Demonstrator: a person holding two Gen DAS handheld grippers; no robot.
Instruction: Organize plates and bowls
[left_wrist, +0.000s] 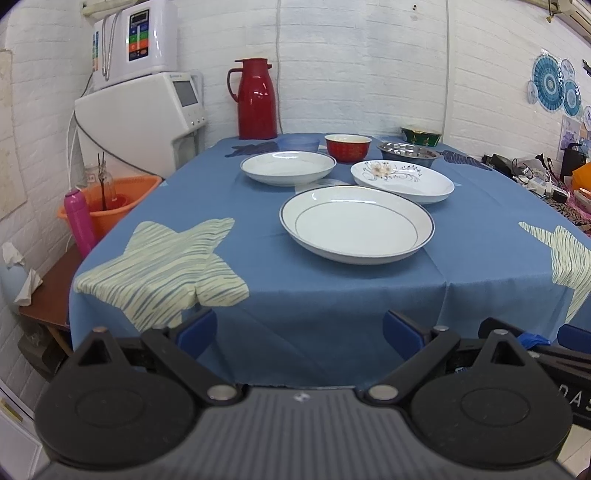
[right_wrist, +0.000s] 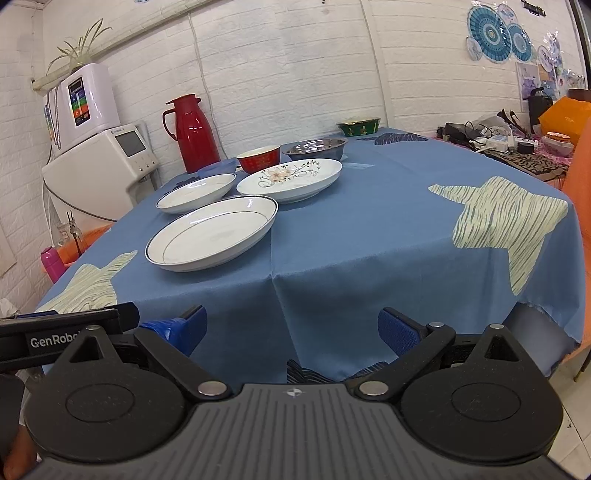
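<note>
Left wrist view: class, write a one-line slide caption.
Open left gripper faces three plates and four bowls on a blue tablecloth.

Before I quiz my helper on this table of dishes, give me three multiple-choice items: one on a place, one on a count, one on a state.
1. Where does the red bowl stand?
A. behind the three plates
B. on the nearest plate
C. in the orange basin

2. How many white plates lie on the tablecloth?
A. one
B. three
C. five

3. How are the left gripper and right gripper?
A. both shut on plates
B. one holds a bowl
C. both open, holding nothing

Key:
1 A, it sits beyond the plates, beside the steel bowl.
2 B, the blue-rimmed plate, the plain plate and the floral plate.
3 C, the fingers stand wide apart short of the table edge.
</note>
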